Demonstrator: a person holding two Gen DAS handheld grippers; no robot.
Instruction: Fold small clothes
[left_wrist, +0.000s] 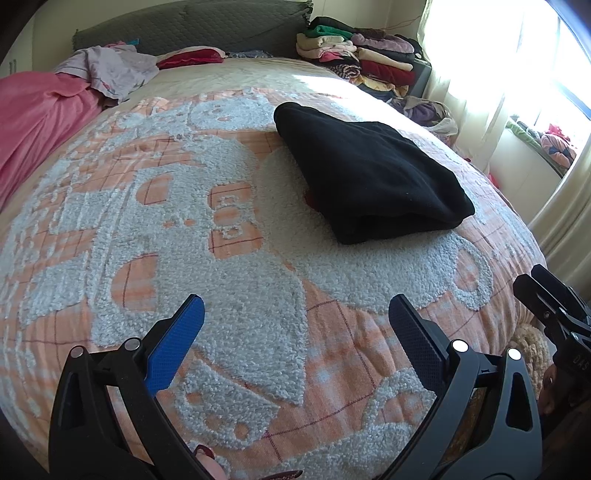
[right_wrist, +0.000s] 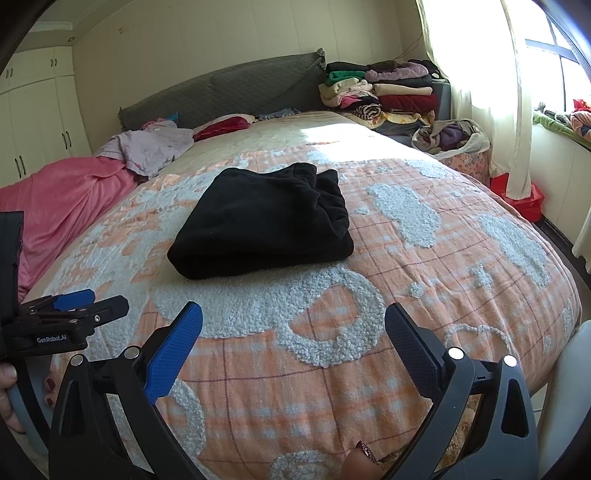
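Fleece, by the look of it: the black garment (right_wrist: 264, 221) lay folded into a thick, soft bundle on the bed (right_wrist: 424, 295), well ahead of both tools and touching neither. Its rounded fold faced the cameras, while the looser layered edges showed at the far right corner. The left hand-held gripper (left_wrist: 295, 314) hovered over the patterned quilt with its jaws spread wide and nothing between them; the right hand-held gripper (right_wrist: 293, 319) stood likewise, agape and empty. Such cloth would probably be light, limp and apt to slump, so a pinch through all layers at the near folded edge seemed safest. Stacked folded clothes (right_wrist: 384, 92) sat beyond the bed's far right corner.
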